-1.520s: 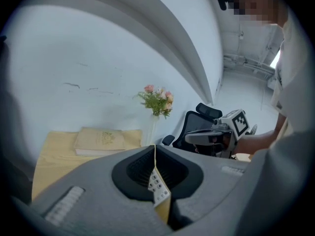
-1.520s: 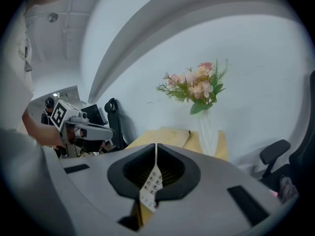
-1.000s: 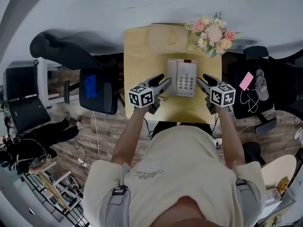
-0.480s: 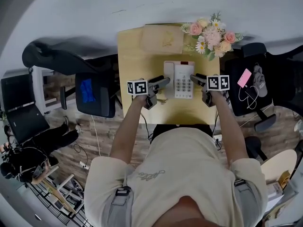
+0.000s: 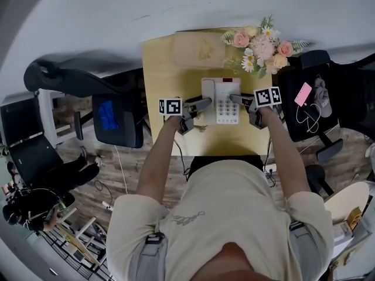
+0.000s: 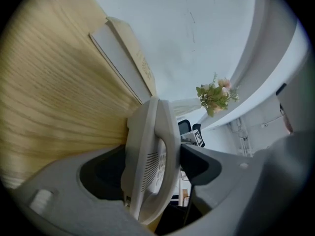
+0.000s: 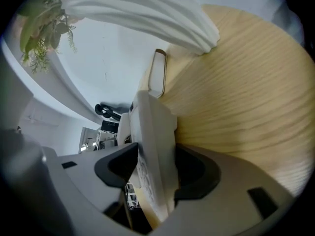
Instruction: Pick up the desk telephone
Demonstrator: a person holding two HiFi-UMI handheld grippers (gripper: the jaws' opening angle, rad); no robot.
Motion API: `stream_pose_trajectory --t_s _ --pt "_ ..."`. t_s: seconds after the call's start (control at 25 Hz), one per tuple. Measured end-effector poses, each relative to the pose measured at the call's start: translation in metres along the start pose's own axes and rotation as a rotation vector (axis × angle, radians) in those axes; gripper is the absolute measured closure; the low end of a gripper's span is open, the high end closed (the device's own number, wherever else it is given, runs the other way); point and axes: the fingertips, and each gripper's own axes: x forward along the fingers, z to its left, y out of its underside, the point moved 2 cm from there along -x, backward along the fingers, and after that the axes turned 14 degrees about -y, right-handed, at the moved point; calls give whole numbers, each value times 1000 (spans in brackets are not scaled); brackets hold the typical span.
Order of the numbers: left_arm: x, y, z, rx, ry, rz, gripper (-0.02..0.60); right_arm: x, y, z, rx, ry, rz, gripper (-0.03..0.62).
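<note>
A light wooden desk (image 5: 167, 69) is set against a white wall (image 5: 176, 4). A black office chair (image 5: 117, 116) is seen left of the left gripper (image 5: 205, 103), a second chair (image 5: 290, 92) right of the right gripper (image 5: 235, 98), on wood-plank floor (image 5: 135, 174).

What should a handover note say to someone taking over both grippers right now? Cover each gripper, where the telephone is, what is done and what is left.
Left gripper: jaws have just been opening; they straddle the left edge of the telephone, not clamped.
Right gripper: jaws have also just been opening; they straddle the telephone's right edge, not clamped.
Telephone: lying flat on the wooden desk.
Done: both grippers are placed around the telephone.
Left: close both sets of jaws on it, then probably lift with both hands evenly.
</note>
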Motion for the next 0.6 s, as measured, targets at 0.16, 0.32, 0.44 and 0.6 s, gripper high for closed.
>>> stream_pose_trajectory --t_s 0.16,0.32,0.44,0.6 --pt "1 -1 0 -15 22 41 238 2 -1 0 1 -10 7 373" --pt "3 -3 -1 2 21 82 227 5 -1 1 -26 -1 42 373" --pt "3 -2 -1 2 23 83 227 5 1 1 -57 5 57 373" --pt "12 -1 -4 1 43 85 193 4 0 0 -66 5 49 373"
